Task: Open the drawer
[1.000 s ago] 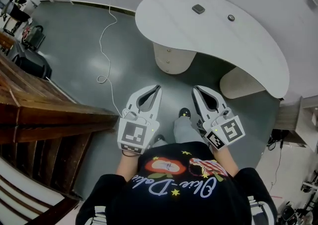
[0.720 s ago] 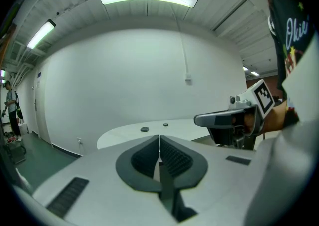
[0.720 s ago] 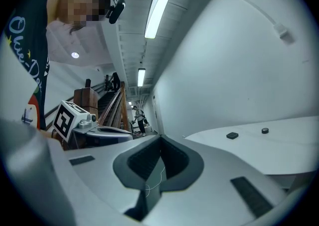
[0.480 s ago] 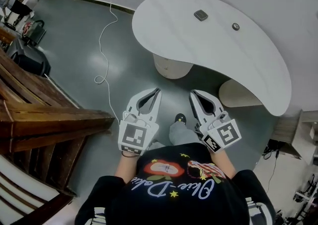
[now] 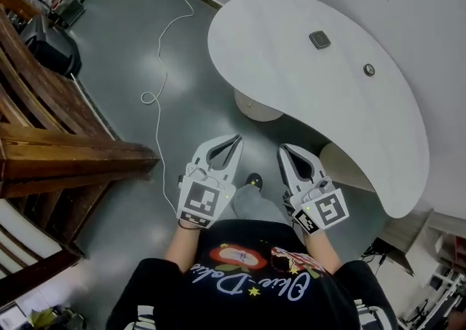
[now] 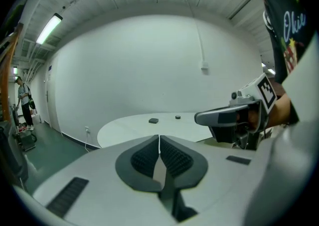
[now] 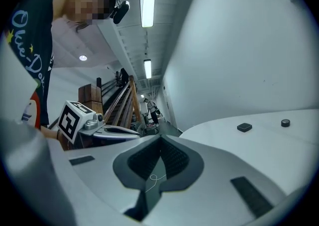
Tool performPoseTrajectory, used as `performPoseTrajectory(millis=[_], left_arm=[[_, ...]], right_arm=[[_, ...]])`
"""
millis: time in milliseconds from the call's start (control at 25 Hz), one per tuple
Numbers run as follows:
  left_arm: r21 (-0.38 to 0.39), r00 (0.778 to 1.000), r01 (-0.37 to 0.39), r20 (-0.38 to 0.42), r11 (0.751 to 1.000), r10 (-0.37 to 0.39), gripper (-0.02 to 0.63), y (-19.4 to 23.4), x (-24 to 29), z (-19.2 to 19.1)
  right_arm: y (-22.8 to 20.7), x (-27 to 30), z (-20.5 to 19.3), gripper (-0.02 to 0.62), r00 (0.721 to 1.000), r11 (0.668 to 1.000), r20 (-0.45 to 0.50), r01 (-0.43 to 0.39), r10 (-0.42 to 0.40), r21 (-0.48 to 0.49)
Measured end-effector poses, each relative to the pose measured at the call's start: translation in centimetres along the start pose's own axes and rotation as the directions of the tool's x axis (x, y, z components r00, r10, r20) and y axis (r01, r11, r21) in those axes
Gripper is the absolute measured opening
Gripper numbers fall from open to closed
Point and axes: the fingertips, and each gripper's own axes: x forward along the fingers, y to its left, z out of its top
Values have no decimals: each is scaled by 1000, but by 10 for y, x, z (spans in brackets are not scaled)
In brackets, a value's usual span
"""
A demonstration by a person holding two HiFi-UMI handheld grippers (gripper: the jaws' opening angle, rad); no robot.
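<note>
No drawer shows plainly in any view. A white curved table (image 5: 291, 66) stands ahead on a rounded cream pedestal (image 5: 255, 107), with a second pedestal (image 5: 348, 162) to the right. My left gripper (image 5: 237, 138) is shut and empty, held over the grey floor short of the table. My right gripper (image 5: 283, 148) hangs beside it, jaws meeting at the tips, nothing between them. In the left gripper view the left gripper (image 6: 159, 136) points at the table top (image 6: 149, 126). The right gripper (image 7: 160, 135) looks past the table's edge (image 7: 259, 140).
A small dark square object (image 5: 319, 39) and a round dark one (image 5: 369, 70) lie on the table. A white cable (image 5: 156, 77) trails over the floor from the wall. A wooden staircase (image 5: 65, 154) rises at the left. A person (image 6: 23, 101) stands far off.
Both grippers have moved forward towards the table and sunk a little, still side by side and shut. The table now sits nearer and further right in the head view.
</note>
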Motion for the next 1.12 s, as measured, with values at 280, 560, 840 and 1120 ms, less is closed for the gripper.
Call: performPoseTrajectory(millis=[280,560,840,1120], left_arm=[[-59,1000,-29,7,998,29,5,17,26,-29],[-114,1000,12,1,993,-12,5,46,63,-71],[-101,999,44,-15,994,-46,6,70,107,-125],[-98,999,25,-23,995,-28,17,91,146,-179]], right_arm=[[-16,32,-34,-2,1000,998,-13,14,-13,66],[-33,78,-79,-2,996,992,-43,82,-79,93],[-61,114,-136,-2,983,977,-82,174,-164,125],[-84,147,-193,0,969,963,-141,225,-204,151]])
